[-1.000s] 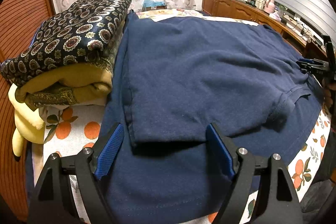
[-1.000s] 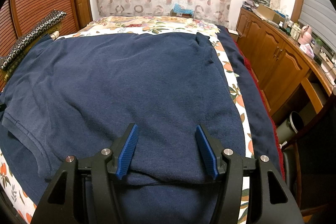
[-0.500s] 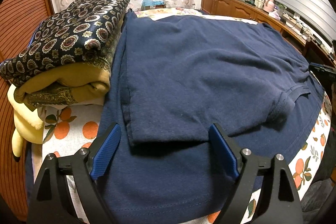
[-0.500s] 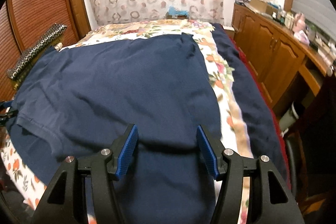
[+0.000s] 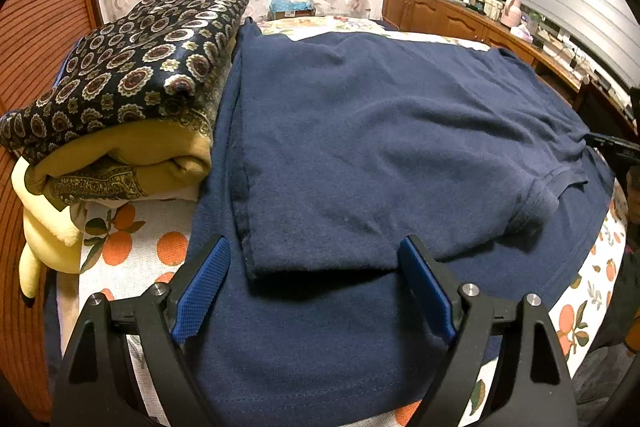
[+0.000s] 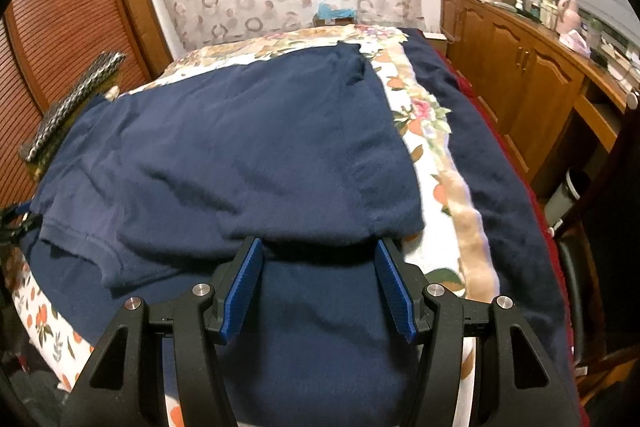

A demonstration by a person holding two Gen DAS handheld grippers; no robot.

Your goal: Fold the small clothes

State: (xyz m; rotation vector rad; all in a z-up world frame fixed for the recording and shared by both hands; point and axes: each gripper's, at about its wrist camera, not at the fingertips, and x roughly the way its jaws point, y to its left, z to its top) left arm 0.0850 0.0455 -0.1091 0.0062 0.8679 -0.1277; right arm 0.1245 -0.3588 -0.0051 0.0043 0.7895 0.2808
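Observation:
A navy T-shirt lies spread on the bed with its upper layer folded over the lower one. In the left wrist view my left gripper stands open, and the corner of the folded layer lies between its blue pads without being pressed. The right wrist view shows the same shirt, with its folded edge lying just ahead of my right gripper. That gripper is open over the lower layer, and nothing is pinched between its fingers.
A stack of folded patterned and yellow bedding sits against the shirt's left side. The floral bedsheet and a dark blanket run along the bed's right side. Beyond them stand wooden cabinets and a bin.
The right gripper has drawn back from over the shirt, so the folded edge now lies at its fingertips and more bedsheet shows. The left jaws widened slightly; the left hand stayed put.

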